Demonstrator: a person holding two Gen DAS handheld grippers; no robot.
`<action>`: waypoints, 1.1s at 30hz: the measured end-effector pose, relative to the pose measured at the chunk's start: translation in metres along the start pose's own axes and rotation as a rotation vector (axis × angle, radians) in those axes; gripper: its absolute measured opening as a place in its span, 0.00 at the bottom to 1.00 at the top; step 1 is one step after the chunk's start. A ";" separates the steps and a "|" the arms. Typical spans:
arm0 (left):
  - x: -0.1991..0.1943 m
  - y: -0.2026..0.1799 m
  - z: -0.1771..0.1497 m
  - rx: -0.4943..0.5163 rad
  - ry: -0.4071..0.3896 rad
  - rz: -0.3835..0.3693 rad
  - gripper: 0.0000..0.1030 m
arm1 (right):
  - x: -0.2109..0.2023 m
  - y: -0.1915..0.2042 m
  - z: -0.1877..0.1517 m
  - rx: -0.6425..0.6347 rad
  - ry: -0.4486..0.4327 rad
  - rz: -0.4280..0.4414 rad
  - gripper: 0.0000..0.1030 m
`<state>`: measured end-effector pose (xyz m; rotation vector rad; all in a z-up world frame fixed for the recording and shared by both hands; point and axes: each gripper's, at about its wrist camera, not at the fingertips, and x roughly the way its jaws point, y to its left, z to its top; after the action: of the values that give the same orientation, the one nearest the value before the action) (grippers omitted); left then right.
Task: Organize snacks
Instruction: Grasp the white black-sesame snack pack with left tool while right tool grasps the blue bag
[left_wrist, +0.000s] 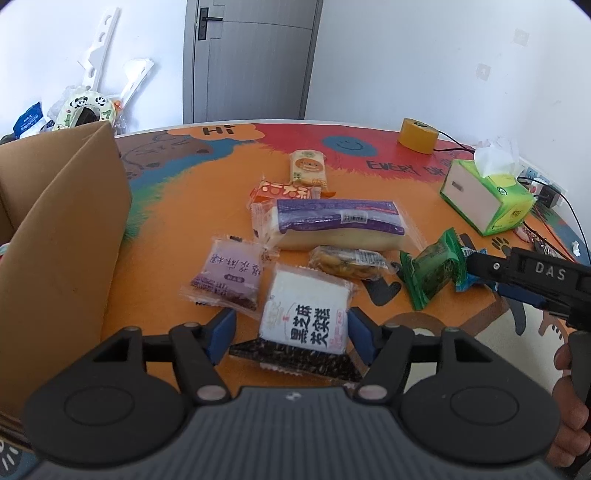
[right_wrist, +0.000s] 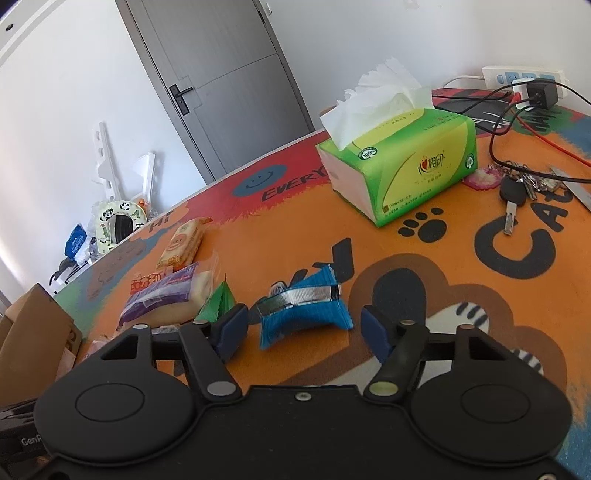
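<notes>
The left claw (left_wrist: 288, 332) is spread around the white sesame-cake pack (left_wrist: 306, 317). Its right pad looks to touch the pack's edge and the left pad stands clear, so this is no pinch yet. The pack lies on the worktop (left_wrist: 369, 177), its long axis running away from the claw, with the box (left_wrist: 62, 236) just to its left. The right claw (right_wrist: 301, 325) is also spread, the blue pack (right_wrist: 303, 310) between its pads untouched; the green pack (left_wrist: 432, 273) lies just left of it.
</notes>
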<state>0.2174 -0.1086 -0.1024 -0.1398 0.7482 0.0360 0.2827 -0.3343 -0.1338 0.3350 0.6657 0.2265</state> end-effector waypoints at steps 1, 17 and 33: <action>0.001 0.000 0.001 -0.002 -0.002 -0.003 0.64 | 0.001 0.001 0.001 0.000 -0.001 -0.002 0.61; 0.006 -0.008 0.000 0.024 -0.007 -0.013 0.46 | 0.001 0.010 0.000 -0.032 0.011 0.015 0.25; -0.012 -0.006 -0.002 -0.013 -0.060 -0.016 0.45 | -0.028 -0.001 -0.012 0.010 0.002 0.027 0.30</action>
<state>0.2074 -0.1146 -0.0953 -0.1566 0.6872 0.0299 0.2538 -0.3407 -0.1271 0.3533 0.6644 0.2495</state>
